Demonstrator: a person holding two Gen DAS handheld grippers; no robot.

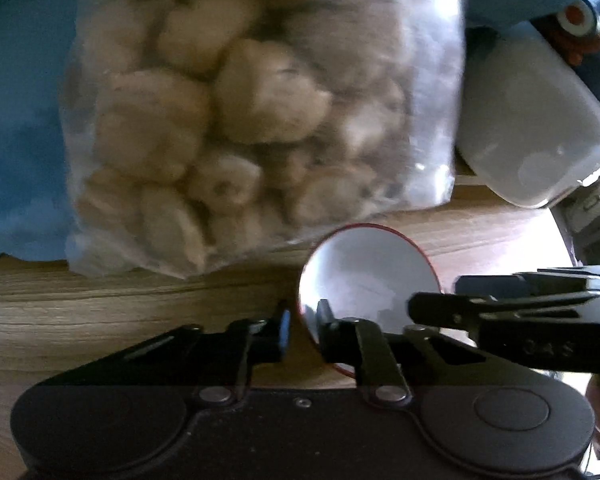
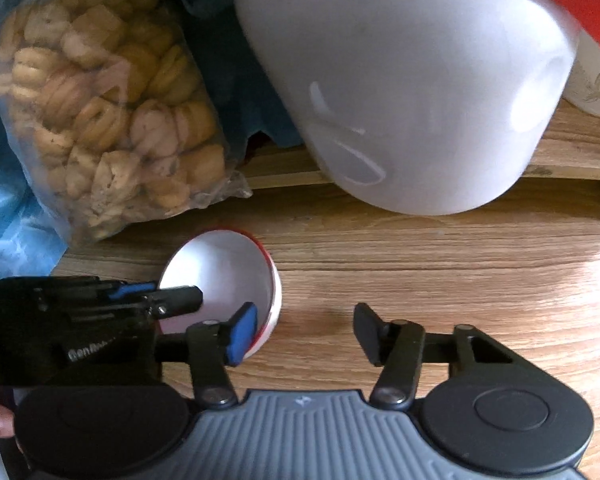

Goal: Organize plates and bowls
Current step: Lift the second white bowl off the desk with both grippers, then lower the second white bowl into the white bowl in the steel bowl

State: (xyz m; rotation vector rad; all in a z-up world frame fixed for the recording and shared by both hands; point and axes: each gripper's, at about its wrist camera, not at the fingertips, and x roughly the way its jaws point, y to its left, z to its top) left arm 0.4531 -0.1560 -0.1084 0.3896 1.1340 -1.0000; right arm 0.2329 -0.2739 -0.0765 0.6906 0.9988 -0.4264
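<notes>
Beside one bag of biscuits [image 1: 256, 120], one bowl [image 1: 368, 276] is tilting as the left gripper [image 1: 302, 334] is pinching its rim; the right gripper [image 2: 306, 334] is gaping half-wide, gripping nothing.

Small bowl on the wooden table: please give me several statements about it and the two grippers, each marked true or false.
1. The small bowl is white inside with a red rim. True.
2. The bowl holds biscuits. False: it is empty; the biscuits are in the clear plastic bag behind it.
3. The left gripper is shut on the bowl's rim. True.
4. The right gripper is fully shut. False: its jaws stand apart, the blue-padded finger at the bowl, the other over the bare wooden table.
</notes>
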